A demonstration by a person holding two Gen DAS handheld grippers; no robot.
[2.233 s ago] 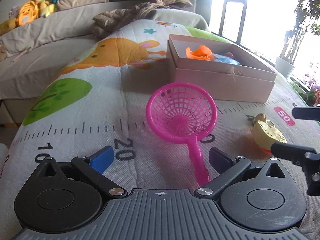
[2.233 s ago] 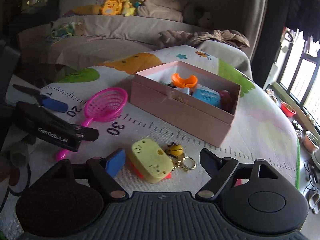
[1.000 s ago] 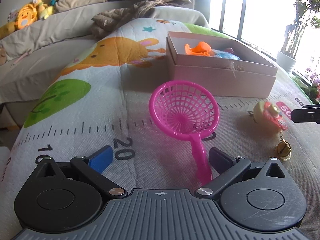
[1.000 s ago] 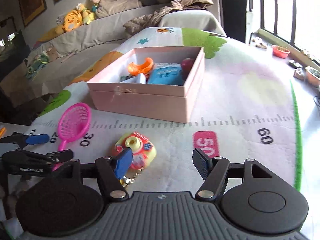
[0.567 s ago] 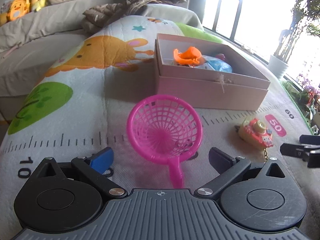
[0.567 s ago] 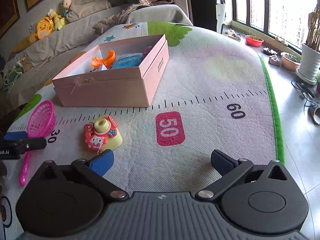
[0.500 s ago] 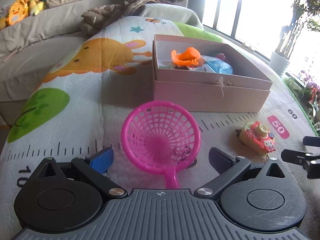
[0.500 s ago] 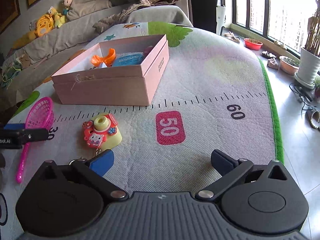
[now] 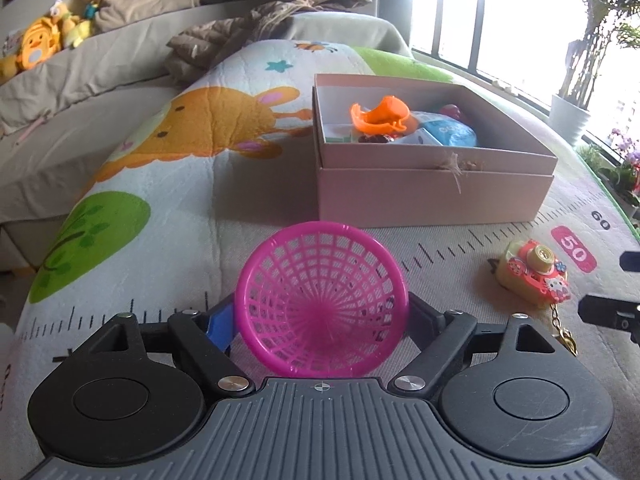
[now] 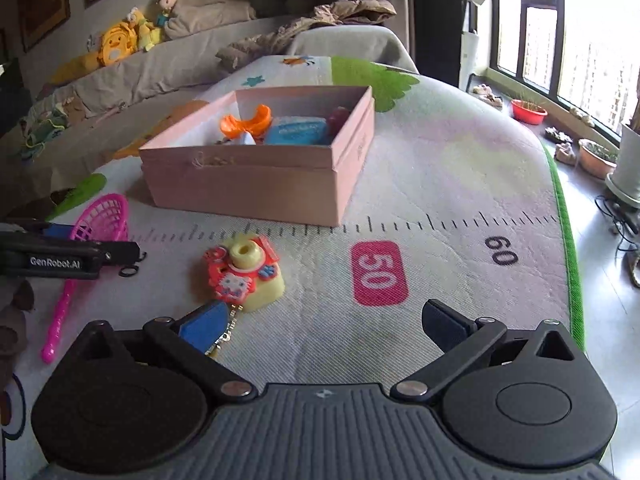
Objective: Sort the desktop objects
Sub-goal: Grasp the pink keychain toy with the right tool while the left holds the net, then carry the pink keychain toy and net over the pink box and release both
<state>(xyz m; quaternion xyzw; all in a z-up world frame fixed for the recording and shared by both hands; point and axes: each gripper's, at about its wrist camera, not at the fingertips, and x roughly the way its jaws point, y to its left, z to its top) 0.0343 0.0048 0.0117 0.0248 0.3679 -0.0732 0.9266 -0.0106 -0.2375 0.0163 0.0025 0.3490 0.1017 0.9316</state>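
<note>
Closing just now around 1 pink scoop net (image 9: 320, 304), with the 2 pads of the left gripper (image 9: 322, 316) met against opposite sides of its round basket rim and the basket filling the gap between them. Seen from the right wrist: net's thin handle trailing back along the play mat (image 10: 440, 184), tip resting on the fabric. Standing wide, having just opened, with only bare mat between its 2 fingers: right gripper (image 10: 320, 320), holding nothing. Just beside its blue left pad, 1 yellow toy camera (image 10: 244, 276) with a red front, lying on the mat by itself, lens turned upward, 1 gold keychain (image 10: 228, 328) running from it under that pad. Right of the toy, 1 red label reading 50 (image 10: 378, 274) on the printed ruler line. Farther out, 1 open pink box (image 10: 240, 184) behind both toys, holding at least 3 things: 1 orange plastic piece (image 10: 246, 120), 1 blue packet (image 10: 296, 132), 1 dark red round item (image 10: 339, 117); other contents too hidden to count. Beyond the mat, 3 plush toys (image 10: 116, 46) lined up on a grey sofa.
</note>
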